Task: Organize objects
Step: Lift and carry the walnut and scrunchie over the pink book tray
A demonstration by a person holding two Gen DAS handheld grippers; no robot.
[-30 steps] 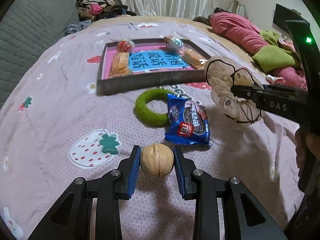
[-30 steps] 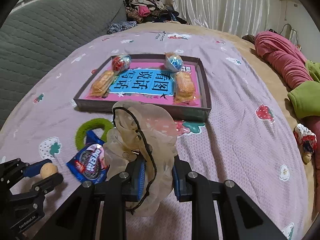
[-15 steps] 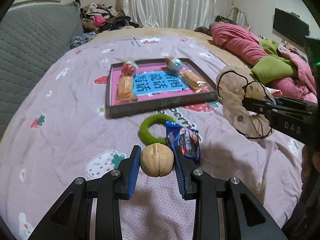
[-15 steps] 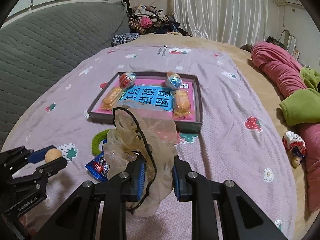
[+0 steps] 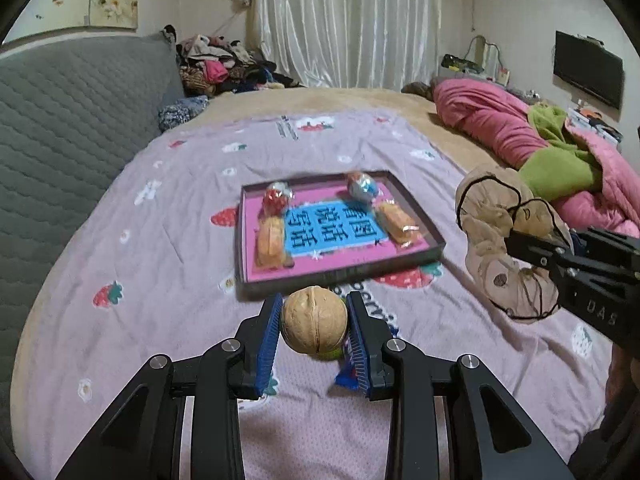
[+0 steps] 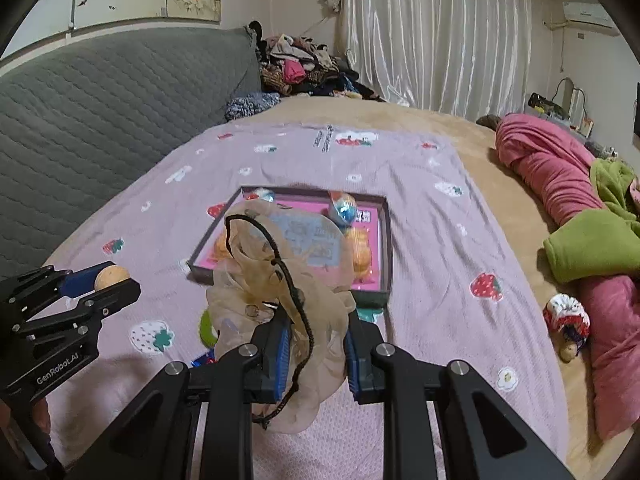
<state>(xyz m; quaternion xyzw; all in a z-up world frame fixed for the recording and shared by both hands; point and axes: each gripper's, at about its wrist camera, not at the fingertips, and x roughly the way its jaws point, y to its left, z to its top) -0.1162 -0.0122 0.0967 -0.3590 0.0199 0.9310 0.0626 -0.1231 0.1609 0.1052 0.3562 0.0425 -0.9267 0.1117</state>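
Note:
My left gripper is shut on a tan walnut, held in the air above the purple bedspread; the same walnut shows at the left of the right wrist view. My right gripper is shut on a sheer beige scrunchie with a black cord, also seen at the right of the left wrist view as the scrunchie. Ahead lies a shallow pink-lined box with wrapped snacks and two foil eggs. A green ring and a blue cookie packet lie below, mostly hidden.
A grey quilted headboard runs along the left. Pink and green bedding is bunched on the right, with a small doll near it. Clothes are piled at the far end by the white curtain.
Both grippers have risen from the bedspread with the walnut and the scrunchie still held. The ring and cookie packet have slid down behind the fingers, and the box looks smaller and farther below.

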